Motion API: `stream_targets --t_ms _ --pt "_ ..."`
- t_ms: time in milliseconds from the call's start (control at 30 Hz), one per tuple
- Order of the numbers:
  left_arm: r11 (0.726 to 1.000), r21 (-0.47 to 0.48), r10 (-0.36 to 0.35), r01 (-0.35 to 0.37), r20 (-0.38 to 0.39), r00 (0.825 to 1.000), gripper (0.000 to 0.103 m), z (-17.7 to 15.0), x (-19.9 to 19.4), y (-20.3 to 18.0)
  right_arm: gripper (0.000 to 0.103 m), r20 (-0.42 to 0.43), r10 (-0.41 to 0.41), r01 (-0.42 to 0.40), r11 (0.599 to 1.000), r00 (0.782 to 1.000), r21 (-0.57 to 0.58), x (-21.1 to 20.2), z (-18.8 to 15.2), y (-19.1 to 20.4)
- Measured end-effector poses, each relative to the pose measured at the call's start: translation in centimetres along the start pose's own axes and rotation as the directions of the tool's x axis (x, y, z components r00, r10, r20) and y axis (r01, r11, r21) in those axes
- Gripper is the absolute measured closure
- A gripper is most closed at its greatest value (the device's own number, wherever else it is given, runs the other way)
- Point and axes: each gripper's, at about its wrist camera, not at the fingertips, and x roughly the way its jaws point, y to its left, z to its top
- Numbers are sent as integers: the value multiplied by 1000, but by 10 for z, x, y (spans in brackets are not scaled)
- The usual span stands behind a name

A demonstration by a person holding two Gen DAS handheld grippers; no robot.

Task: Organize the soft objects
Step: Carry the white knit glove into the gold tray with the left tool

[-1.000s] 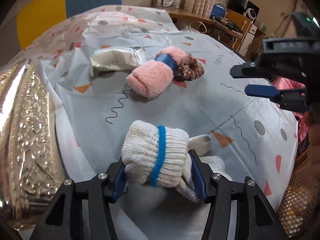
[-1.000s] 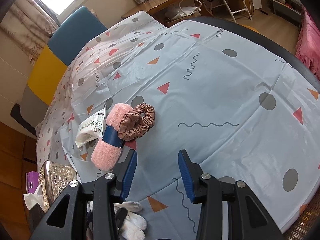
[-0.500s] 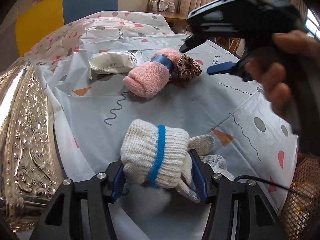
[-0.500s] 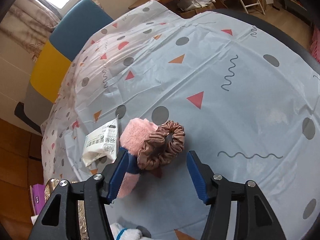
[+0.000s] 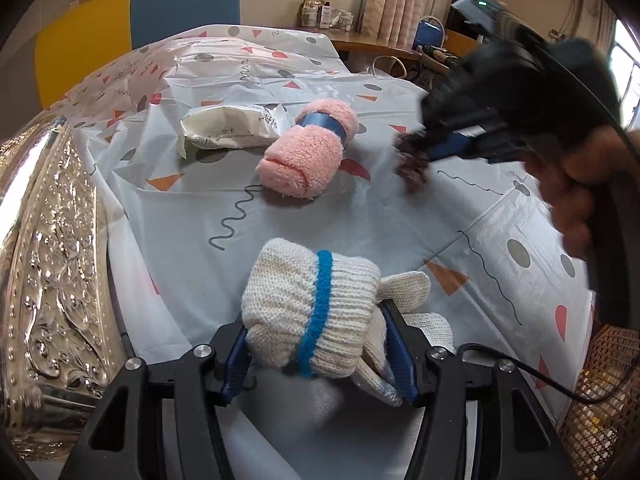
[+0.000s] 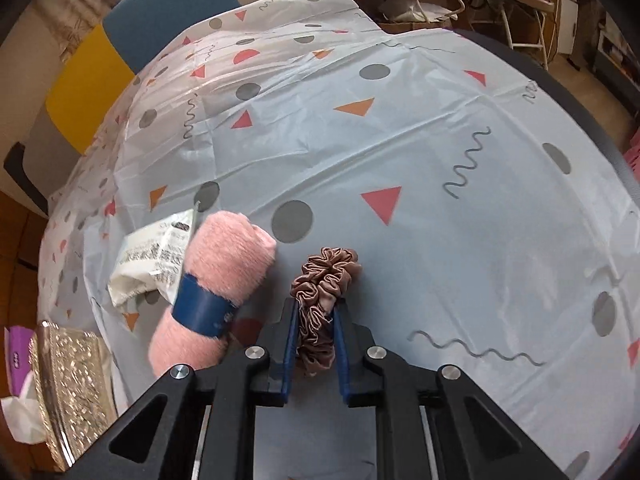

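Observation:
My left gripper (image 5: 316, 344) is shut on a rolled pair of white knit gloves (image 5: 308, 304) with a blue band, held just above the tablecloth. My right gripper (image 6: 315, 312) is shut on a brown satin scrunchie (image 6: 326, 284); in the left wrist view this gripper (image 5: 432, 152) holds the blurred scrunchie (image 5: 412, 160) above the table, right of the pink rolled towel (image 5: 308, 160). The pink towel (image 6: 216, 280) with a blue paper band lies on the cloth just left of my right gripper.
A white crumpled packet (image 5: 228, 126) lies behind the pink towel. An ornate silver tray (image 5: 44, 264) stands at the left edge of the table. A wicker basket (image 5: 600, 400) sits low at the right. Blue and yellow chairs (image 6: 132, 48) stand behind the table.
My right gripper has closed on the brown scrunchie and drawn it away from the pink towel. My left gripper has kept holding the gloves in place.

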Motion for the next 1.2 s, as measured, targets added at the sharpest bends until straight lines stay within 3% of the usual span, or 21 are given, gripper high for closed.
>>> stream_targets --t_ms 200,333,467,867,1200 --pt "1000 12 22 -22 -3 1000 42 1 0 -5 87 -25 -209 200 961 978 -190 -13 -44 -7" --pt "1000 3 29 -29 -41 999 45 9 1 -6 85 -3 -157 155 978 988 -141 -14 -43 -19" --pt "999 -3 37 -37 -66 997 47 17 -3 -6 84 30 -164 167 966 986 -198 -12 -46 -16" --pt "998 -25 59 -59 26 998 47 65 -41 0 82 58 -185 194 951 981 -241 -11 -48 -6" --pt "990 -104 104 -92 112 988 47 141 -74 36 83 85 -219 234 927 972 -293 -8 -50 3"
